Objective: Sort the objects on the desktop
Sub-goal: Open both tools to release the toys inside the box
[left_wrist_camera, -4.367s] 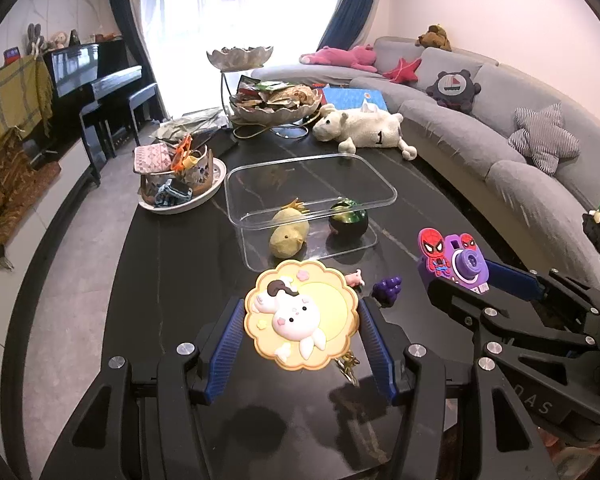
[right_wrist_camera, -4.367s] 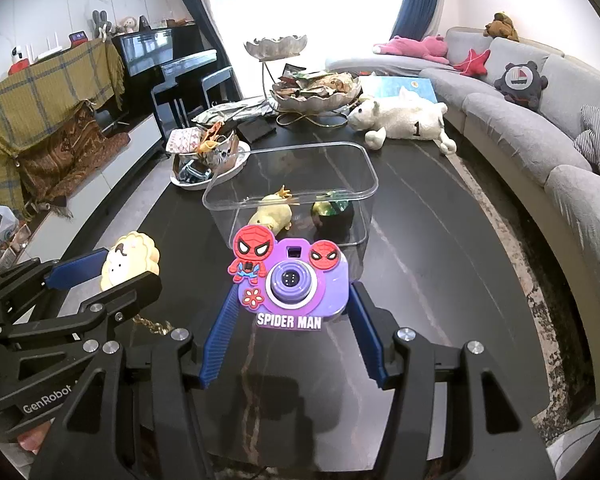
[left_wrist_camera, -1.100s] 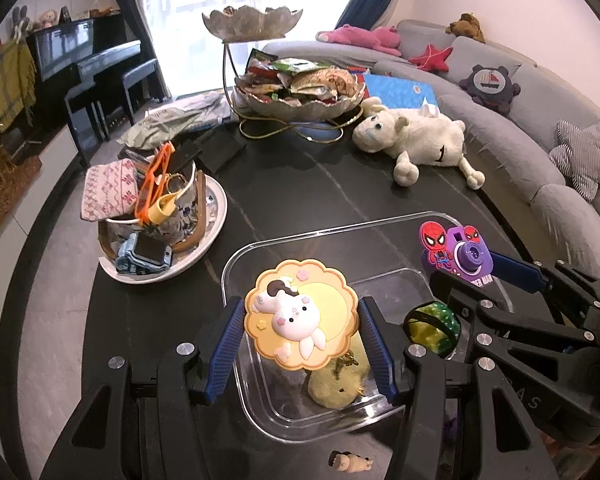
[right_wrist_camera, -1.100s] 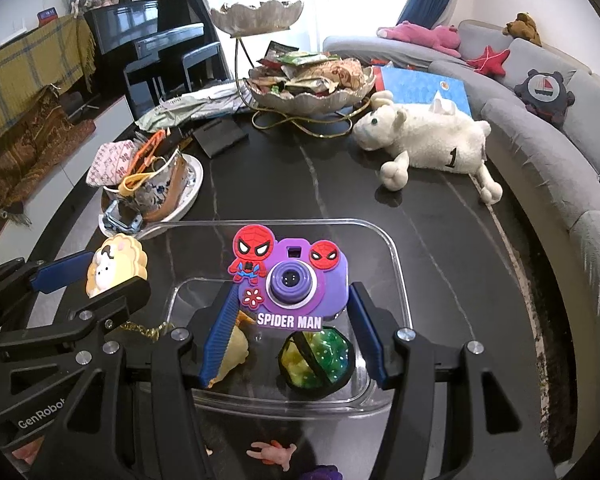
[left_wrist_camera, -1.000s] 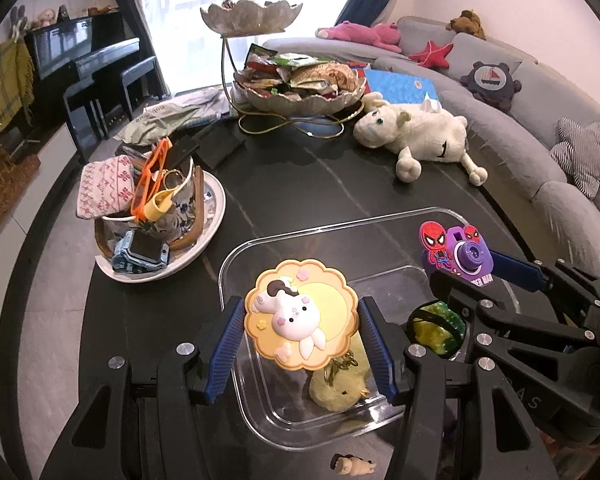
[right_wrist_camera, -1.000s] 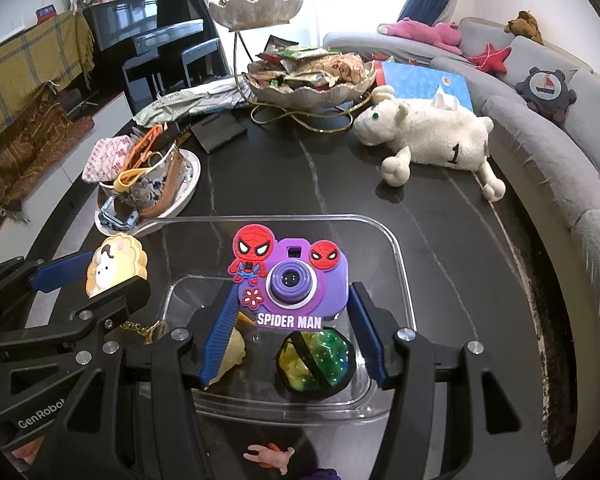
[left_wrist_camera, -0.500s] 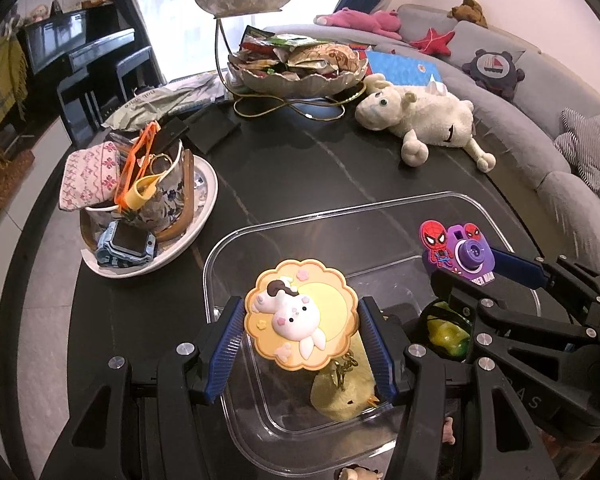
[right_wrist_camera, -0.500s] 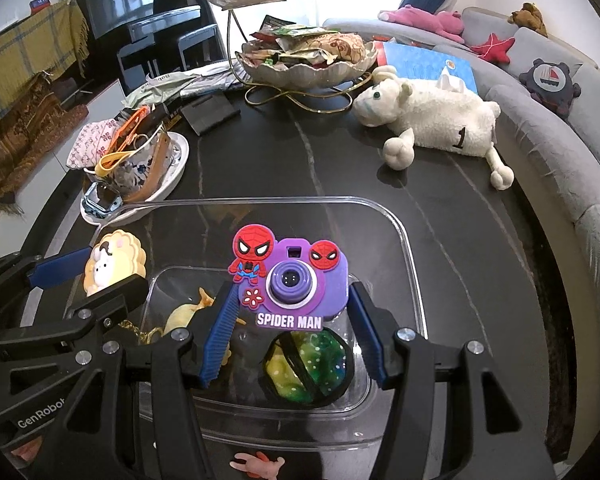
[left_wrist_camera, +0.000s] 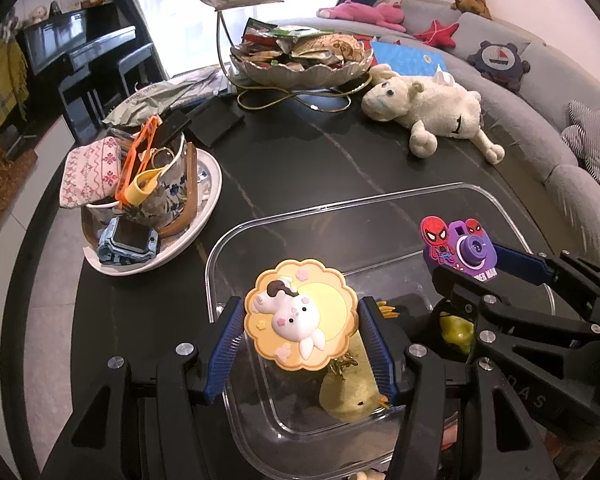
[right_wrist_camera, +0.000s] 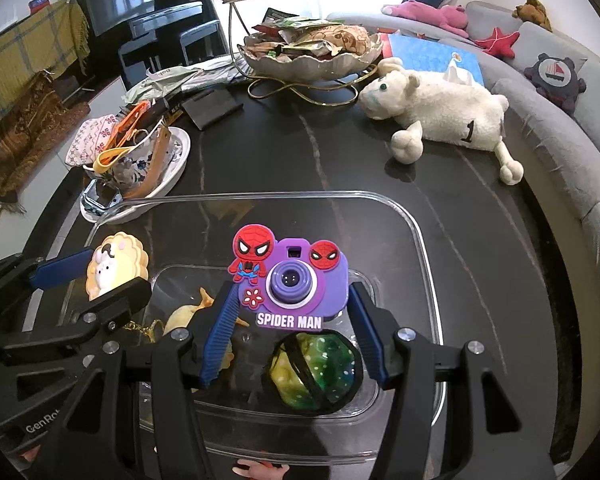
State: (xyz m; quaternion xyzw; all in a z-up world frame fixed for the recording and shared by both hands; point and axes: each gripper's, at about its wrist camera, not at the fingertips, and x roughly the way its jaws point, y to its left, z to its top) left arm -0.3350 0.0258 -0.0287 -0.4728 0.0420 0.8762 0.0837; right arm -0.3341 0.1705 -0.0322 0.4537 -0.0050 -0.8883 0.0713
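Both grippers have advanced from short of the clear bin [right_wrist_camera: 380,200] to hanging over its opening; 4.4 s ago the bin sat ahead of them on the black table [left_wrist_camera: 300,160], now its rim passes under both.

Left gripper [left_wrist_camera: 300,334] is clamped on the yellow bunny charm [left_wrist_camera: 300,314], blue pads pressed on both edges, a gold chain [left_wrist_camera: 342,362] dangling below it. Right gripper [right_wrist_camera: 290,320] is clamped on the purple Spider-Man camera charm [right_wrist_camera: 290,278], held upright above the bin floor.

Already in the bin: a yellow duck toy [left_wrist_camera: 352,398] and a green-yellow ball in black netting [right_wrist_camera: 316,370]. A small pink figure [right_wrist_camera: 260,470] lies on the table just outside the near rim, mostly cut off by the frame edge.

Judgement: both charms sit over the bin, so a release looks like what fits next.

Risks:
- The two grippers are close together over one opening; opening both at once could knock jaws together.
- The bunny charm hangs near the bin's left wall; a drop from there could clip the rim and bounce out.
- The chain could snag on a pad or on the duck and drag the charm sideways.
- The camera charm is directly above the netted ball; it may land on it and slide off.
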